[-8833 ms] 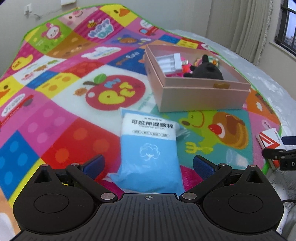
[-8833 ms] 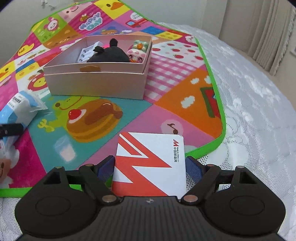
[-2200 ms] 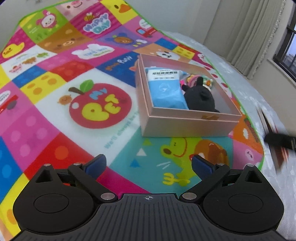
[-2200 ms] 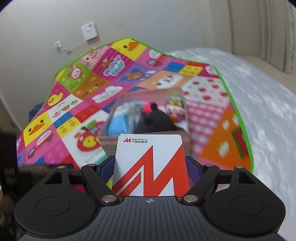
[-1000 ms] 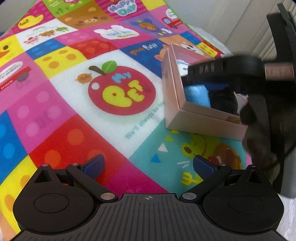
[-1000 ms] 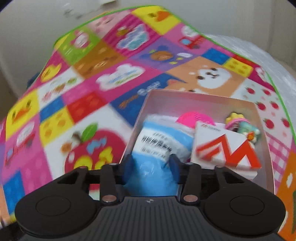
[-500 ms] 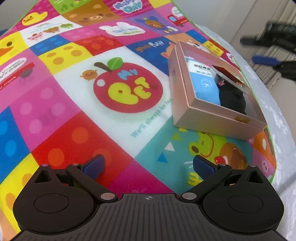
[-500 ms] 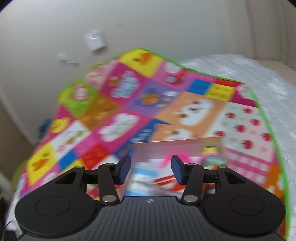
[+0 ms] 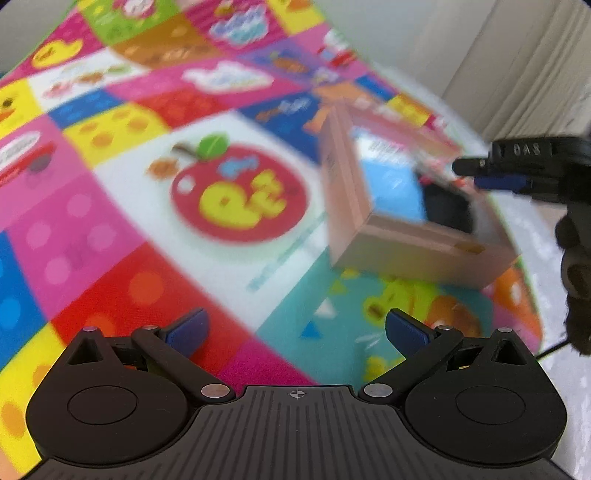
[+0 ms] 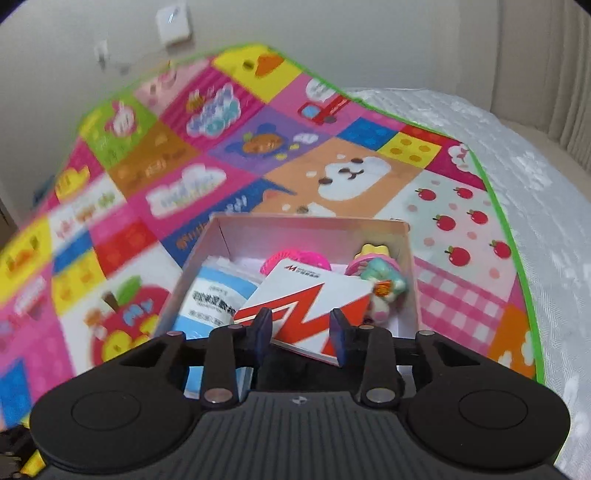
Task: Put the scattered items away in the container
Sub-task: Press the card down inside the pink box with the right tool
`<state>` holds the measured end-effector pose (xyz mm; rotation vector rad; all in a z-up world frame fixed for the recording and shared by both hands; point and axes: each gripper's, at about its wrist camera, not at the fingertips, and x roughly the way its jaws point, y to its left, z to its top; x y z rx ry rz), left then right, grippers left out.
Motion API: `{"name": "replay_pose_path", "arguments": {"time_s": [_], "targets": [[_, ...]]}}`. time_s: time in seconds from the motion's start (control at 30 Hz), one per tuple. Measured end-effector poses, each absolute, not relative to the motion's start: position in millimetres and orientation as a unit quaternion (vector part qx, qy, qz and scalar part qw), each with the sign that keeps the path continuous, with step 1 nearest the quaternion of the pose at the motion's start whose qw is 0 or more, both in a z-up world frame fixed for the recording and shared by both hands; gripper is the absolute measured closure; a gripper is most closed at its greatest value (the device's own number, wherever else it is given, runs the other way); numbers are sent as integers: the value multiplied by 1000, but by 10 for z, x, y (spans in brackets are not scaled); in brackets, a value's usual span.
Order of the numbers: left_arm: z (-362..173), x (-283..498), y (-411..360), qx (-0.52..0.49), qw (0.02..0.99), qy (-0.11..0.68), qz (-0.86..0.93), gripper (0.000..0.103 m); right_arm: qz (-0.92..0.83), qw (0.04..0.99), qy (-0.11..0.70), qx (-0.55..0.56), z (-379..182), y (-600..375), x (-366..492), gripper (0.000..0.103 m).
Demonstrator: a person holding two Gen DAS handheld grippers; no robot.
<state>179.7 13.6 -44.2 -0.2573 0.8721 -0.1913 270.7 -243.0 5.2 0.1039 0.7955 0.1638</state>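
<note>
The pink cardboard box (image 10: 314,225) sits on the colourful play mat (image 10: 221,147). It holds a blue-and-white cotton pack (image 10: 214,295), a white card box with a red zigzag (image 10: 314,295), a pink round item (image 10: 295,258) and a small pastel toy (image 10: 384,277). My right gripper (image 10: 301,332) hovers over the box's near side, jaws partly apart and empty. My left gripper (image 9: 295,328) is wide open and empty above the mat, left of the box (image 9: 406,243). The right gripper (image 9: 517,173) shows above the box there.
The mat (image 9: 147,184) lies on a bed with a white lace cover (image 10: 535,184). A wall with a white switch plate (image 10: 173,22) stands behind. Curtains (image 9: 517,55) hang at the far right.
The right gripper has tipped back down over the box after swinging up. The left view has shifted slightly and is blurred. The red-and-white card box stays in the box.
</note>
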Motion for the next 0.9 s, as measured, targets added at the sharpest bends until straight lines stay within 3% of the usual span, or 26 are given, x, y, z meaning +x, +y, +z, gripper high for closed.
{"name": "replay_pose_path", "arguments": {"time_s": [0.1,0.33,0.4,0.43,0.53,0.67,0.9], "targets": [[-352,1723,40,-106,920,361,-114,0,60,924,366,95,111,-2729,2512,45],[-257,1868,-402,-30,938,308,-154,1,76,916,376,115,-135,-3069,2224,45],[-326,1972,-502,-12,937,316,-151,17,80,911,380,139,-206,-3128,2243,45],[-364,2027,-531,-7,934,325,-147,36,83,907,384,152,-238,-3148,2274,45],[-483,2185,-541,-11,929,342,-140,31,93,899,387,185,-310,-3168,2369,38],[-520,2255,-527,-8,923,342,-178,29,101,902,386,167,-296,-3048,2454,20],[-444,2395,-48,-26,929,340,-144,30,129,903,385,138,-246,-2544,2629,19]]}}
